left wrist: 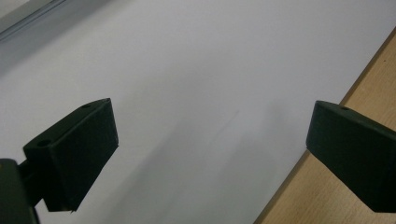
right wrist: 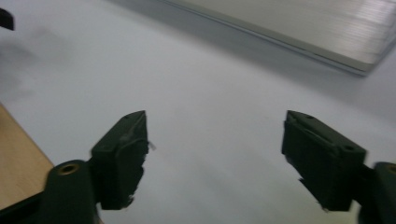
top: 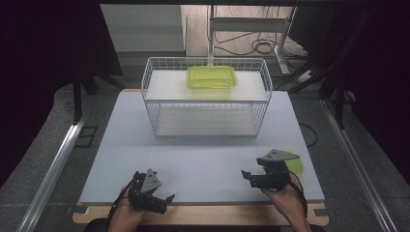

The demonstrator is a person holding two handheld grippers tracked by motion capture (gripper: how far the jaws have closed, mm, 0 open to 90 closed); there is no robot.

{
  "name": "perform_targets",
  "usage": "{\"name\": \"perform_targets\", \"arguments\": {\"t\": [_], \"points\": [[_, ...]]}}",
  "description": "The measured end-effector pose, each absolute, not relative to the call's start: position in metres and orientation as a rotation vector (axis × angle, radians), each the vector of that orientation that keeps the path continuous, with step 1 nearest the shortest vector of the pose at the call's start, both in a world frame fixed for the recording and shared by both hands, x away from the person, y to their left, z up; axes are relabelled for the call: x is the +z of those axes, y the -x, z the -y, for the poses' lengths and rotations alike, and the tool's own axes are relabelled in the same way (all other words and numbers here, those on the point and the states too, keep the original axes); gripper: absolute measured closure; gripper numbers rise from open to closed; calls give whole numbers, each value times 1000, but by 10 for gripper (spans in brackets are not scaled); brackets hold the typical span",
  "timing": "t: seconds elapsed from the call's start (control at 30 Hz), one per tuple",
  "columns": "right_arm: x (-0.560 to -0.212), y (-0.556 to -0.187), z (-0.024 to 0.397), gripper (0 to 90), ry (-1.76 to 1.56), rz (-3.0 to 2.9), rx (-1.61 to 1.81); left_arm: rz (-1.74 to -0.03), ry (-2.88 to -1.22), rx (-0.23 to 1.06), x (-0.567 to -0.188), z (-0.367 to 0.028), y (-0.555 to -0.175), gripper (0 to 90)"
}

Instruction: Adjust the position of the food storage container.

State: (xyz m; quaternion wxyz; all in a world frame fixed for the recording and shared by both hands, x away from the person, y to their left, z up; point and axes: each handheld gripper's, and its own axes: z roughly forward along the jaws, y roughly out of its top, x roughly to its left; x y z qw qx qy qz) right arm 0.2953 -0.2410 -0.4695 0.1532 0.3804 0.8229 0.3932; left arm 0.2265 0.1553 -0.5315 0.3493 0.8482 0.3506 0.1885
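My left gripper [top: 167, 203] rests near the front edge of the white table [top: 203, 154], pointing right, with a hand around it. Its jaws stand wide apart over bare table top in the left gripper view [left wrist: 210, 154], nothing between them. My right gripper [top: 247, 178] sits at the front right, pointing left. It is open as well [right wrist: 215, 158], with only white surface between its pads. A yellow-green lid [top: 297, 166] lies flat just behind the right gripper, partly hidden by it.
A white wire basket [top: 145, 82] stands at the back middle of the table, with a yellow-green container [top: 211, 77] on its upper shelf. A wooden strip [top: 217, 215] runs along the table's front edge. Metal rails flank the table on the floor.
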Motion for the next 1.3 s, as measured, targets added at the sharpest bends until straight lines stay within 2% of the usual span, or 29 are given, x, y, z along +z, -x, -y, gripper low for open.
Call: {"name": "perform_targets", "arguments": {"t": [0.07, 0.47, 0.57, 0.9, 1.3], "points": [[-467, -296, 248, 325, -1111, -2328, 1110, -910, -2200, 489, -532, -155, -227, 22], [-455, -302, 306, 806, -1231, -2172, 1025, -918, -2209, 490, -533, -155, -227, 22], [-454, -303, 323, 886, -1276, -2133, 982, -918, -2212, 492, -533, -155, -227, 21], [-454, -304, 364, 890, -1389, -1984, 943, -922, -2217, 492, -533, -155, -228, 22], [-470, -310, 379, 890, -1467, -1975, 884, -922, -2220, 495, -534, -155, -228, 21]]}}
